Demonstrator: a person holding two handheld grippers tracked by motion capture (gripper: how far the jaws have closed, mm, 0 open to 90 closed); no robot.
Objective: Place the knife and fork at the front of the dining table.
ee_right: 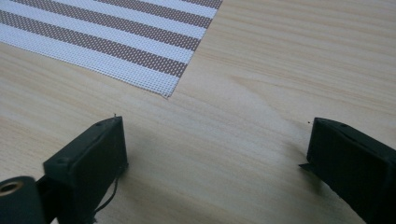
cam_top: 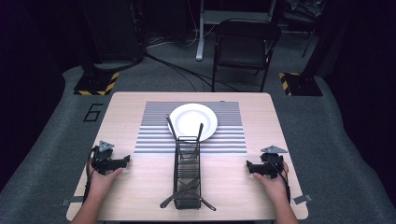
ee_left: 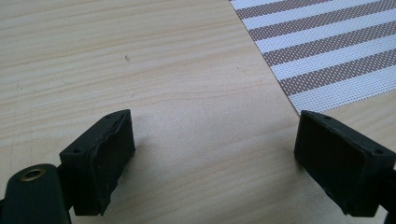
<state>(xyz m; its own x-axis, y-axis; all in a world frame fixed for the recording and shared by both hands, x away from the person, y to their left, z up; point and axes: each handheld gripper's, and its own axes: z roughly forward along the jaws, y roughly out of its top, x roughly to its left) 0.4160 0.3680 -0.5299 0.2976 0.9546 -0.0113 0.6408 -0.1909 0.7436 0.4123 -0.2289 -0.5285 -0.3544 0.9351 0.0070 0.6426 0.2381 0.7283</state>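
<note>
A: Where do the two tools sit?

B: In the high view the left gripper (cam_top: pixel 122 161) is at the lower left of the frame and the right gripper (cam_top: pixel 249 166) at the lower right, each resting low on the wooden table (cam_top: pixel 126 105) with a hand behind it. Both point inward, toward the middle.

A: Are they holding anything?

B: No. In the left gripper view the jaws stand wide apart with bare wood between them, and the right gripper view shows the same: jaws wide, nothing clamped.

A: And what lies between the two?

B: A black wire cutlery basket (cam_top: pixel 187 175) stands in the lower centre of the high view, well apart from both grippers. Dark utensils (cam_top: pixel 180 193) cross at its near end, and two more handles (cam_top: pixel 171 126) stick up at its far end.

A: Beyond it?

B: A white plate (cam_top: pixel 193 121) sits on a striped placemat (cam_top: pixel 154 135) in the centre of the frame. A corner of that placemat shows at the upper right of the left gripper view (ee_left: pixel 327 56) and at the upper left of the right gripper view (ee_right: pixel 116 42).
</note>
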